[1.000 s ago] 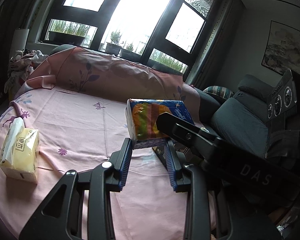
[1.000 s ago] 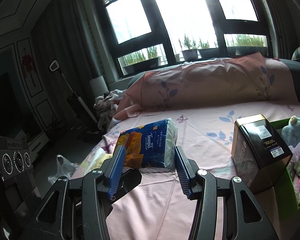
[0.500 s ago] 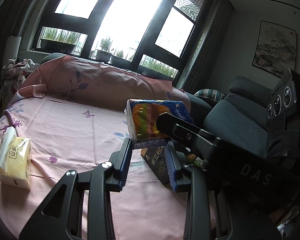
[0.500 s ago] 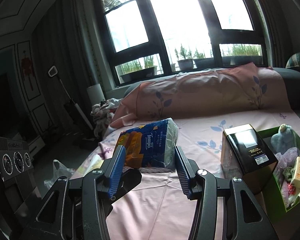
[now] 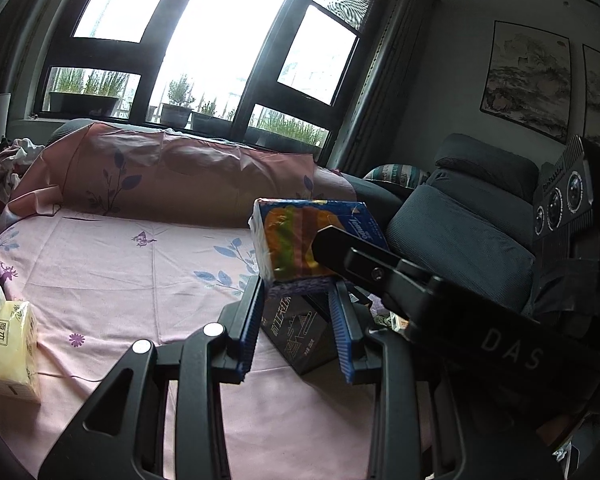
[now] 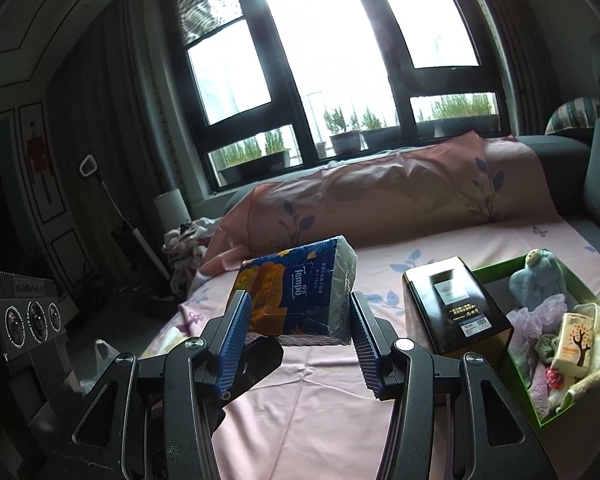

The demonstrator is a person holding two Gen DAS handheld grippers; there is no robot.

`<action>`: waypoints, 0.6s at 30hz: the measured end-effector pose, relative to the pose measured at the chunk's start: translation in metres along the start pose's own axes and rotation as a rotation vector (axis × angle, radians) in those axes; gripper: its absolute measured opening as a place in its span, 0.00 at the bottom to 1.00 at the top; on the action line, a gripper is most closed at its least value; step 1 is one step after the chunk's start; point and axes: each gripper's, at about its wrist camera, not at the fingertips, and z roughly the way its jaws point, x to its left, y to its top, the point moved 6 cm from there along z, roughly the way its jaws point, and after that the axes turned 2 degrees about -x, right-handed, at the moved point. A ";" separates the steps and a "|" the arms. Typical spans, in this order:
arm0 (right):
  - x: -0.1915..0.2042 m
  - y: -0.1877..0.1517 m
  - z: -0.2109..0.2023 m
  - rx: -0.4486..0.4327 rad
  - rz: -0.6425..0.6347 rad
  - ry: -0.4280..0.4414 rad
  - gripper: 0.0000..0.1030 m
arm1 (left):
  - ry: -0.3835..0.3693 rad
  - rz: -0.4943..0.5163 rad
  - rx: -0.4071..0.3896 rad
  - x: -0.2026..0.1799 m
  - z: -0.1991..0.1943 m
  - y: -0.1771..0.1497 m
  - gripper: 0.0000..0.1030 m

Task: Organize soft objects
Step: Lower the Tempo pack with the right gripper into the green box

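A blue and orange Tempo tissue pack (image 5: 296, 240) hangs above the pink bed sheet (image 5: 140, 280), carried by both grippers. My left gripper (image 5: 296, 296) is shut on its lower edge, blue pads on either side. My right gripper (image 6: 300, 320) clamps the tissue pack (image 6: 300, 292) across its width. Part of the left gripper shows as a black finger (image 6: 256, 356) under the pack. To the right stands a green box (image 6: 540, 420) holding a blue plush toy (image 6: 536, 280), cloths and a small tissue packet (image 6: 576, 340). A yellow tissue pack (image 5: 8, 344) lies on the sheet at the far left.
A black box (image 6: 456, 308) stands upright on the bed between the carried pack and the green box; the same black box (image 5: 300, 332) shows behind my left fingers. A grey armchair (image 5: 472, 240) is at the right. A sheet-covered backrest (image 6: 380, 200) runs along the window side.
Both grippers have carried the blue pack to the right and slightly up. The black box and green box have come closer; the yellow pack has slid towards the left edge.
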 end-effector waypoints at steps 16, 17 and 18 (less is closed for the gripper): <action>-0.085 0.007 -0.028 -0.064 0.173 -0.127 0.51 | -0.113 0.107 0.094 -0.064 0.064 -0.006 0.30; -0.091 0.006 -0.030 -0.065 0.186 -0.137 0.51 | -0.122 0.110 0.104 -0.068 0.069 -0.008 0.30; -0.096 0.005 -0.032 -0.066 0.198 -0.146 0.51 | -0.130 0.114 0.112 -0.072 0.073 -0.009 0.30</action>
